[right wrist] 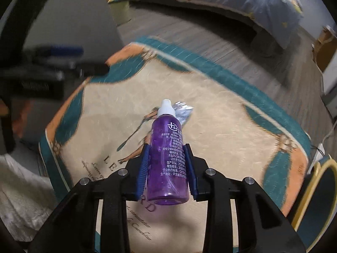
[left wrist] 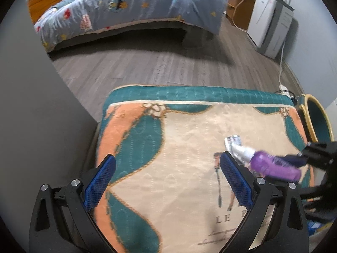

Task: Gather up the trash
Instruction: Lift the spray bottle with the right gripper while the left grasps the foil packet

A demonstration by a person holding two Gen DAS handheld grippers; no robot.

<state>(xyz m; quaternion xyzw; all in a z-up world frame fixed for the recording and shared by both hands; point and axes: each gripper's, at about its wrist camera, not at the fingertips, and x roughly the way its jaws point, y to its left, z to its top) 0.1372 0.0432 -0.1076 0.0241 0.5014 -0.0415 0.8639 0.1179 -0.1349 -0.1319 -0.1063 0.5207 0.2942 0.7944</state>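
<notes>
My right gripper (right wrist: 167, 150) is shut on a purple plastic bottle (right wrist: 168, 158) with a white nozzle cap, held above a patterned cushion (right wrist: 221, 137). The bottle also shows in the left wrist view (left wrist: 271, 165), blurred, at the right. A crumpled silver foil wrapper (right wrist: 183, 111) lies on the cushion just beyond the bottle's cap; it also shows in the left wrist view (left wrist: 232, 142). My left gripper (left wrist: 167, 166) is open and empty over the cushion (left wrist: 179, 147), left of the wrapper.
A bed with a blue printed duvet (left wrist: 130, 6) stands across the grey wood floor (left wrist: 147, 65). A teal round bin with a yellow rim (left wrist: 318, 120) sits right of the cushion. A pale green bin (right wrist: 120, 10) stands by the wall. White appliances (left wrist: 267, 21) and a cable are at the right.
</notes>
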